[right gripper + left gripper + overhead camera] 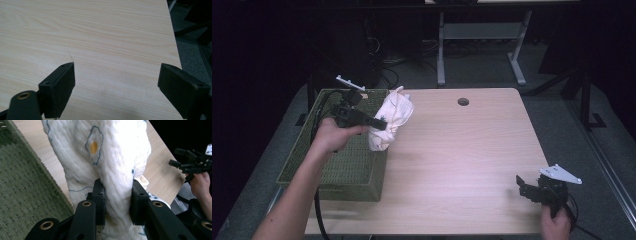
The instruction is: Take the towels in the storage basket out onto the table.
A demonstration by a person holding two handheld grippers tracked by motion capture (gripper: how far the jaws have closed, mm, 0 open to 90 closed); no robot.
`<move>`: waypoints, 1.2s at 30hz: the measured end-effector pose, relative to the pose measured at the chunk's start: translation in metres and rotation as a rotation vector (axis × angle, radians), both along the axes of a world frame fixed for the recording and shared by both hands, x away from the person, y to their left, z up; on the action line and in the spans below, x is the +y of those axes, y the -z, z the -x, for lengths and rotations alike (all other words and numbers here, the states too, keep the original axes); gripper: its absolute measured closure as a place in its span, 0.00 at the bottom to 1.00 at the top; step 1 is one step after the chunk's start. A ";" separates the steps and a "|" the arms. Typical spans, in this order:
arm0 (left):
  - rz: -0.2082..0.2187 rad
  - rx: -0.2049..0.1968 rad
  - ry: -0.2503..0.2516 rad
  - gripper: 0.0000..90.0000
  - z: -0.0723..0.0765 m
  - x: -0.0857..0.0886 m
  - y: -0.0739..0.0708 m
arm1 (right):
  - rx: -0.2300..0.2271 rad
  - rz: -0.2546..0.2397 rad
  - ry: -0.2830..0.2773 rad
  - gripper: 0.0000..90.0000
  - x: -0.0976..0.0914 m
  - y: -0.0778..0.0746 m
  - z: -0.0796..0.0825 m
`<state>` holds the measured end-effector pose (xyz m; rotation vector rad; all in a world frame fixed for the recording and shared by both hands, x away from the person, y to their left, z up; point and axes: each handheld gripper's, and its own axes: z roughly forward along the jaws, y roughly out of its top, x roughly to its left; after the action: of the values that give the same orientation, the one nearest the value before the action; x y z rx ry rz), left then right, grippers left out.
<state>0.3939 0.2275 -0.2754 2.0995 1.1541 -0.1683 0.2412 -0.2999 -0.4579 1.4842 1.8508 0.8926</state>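
The white cloth (391, 121), a crinkled piece printed with a fried-egg motif, hangs bunched in the air over the seam where the green woven basket (343, 160) meets the bare desk (462, 160), its lower end dangling just past the basket's right rim. It is gathered into a thick fold rather than spread, which is why it can be lifted by a single pinch: in the left gripper view the 2 jaws press in on the fold from either side, so the fabric (110, 170) bulges above them and trails below. The left gripper (379, 123) holds level with the cloth off to its far end, a pose that keeps the fabric clear of the basket wall so it does not snag on the weave. My guess is that the cloth is on its way between basket and desk; which way cannot be told from here. The right gripper (523, 185) waits well apart at the desk's near right corner, low over the wood, its jaws spread wide with nothing between them, likely kept ready to take a free edge once the cloth comes within reach.
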 end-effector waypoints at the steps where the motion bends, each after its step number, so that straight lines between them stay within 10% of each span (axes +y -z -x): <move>1: 0.000 0.000 0.000 0.78 0.000 -0.003 0.000 | -0.001 -0.001 -0.001 0.15 0.000 0.000 0.000; 36: 0.023 0.032 0.106 0.77 -0.012 -0.074 0.021 | -0.014 -0.005 -0.006 0.15 -0.001 -0.003 0.001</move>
<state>0.4057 0.1531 -0.2960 2.1452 1.0551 -0.2641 0.2401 -0.3008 -0.4553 1.4726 1.8451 0.9082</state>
